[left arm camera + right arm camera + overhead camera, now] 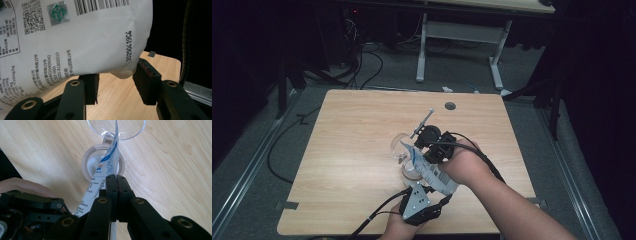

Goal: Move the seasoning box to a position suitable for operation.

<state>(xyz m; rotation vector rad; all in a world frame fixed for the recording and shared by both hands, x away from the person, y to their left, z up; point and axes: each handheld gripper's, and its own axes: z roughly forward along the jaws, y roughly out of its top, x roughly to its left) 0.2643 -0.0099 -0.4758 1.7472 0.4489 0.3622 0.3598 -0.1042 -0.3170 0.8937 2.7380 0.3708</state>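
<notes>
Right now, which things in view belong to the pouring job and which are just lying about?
In use:
- white printed bag, pinched by the right tongs
- left tongs, open under the bag's bottom corner
- clear container below the bag
- its open lid

Lying about:
- cables on the floor
- second table behind

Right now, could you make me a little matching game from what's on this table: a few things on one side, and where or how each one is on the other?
Things:
1. white printed pouch
2. clear container
3. right gripper
4. left gripper

States:
A. jaws apart around the pouch's bottom corner
B. jaws pinched together on the pouch's edge
C. standing on the wooden table, white inside
D. held tilted above the container

Pairs: 1-D, 2-C, 3-B, 4-A
</notes>
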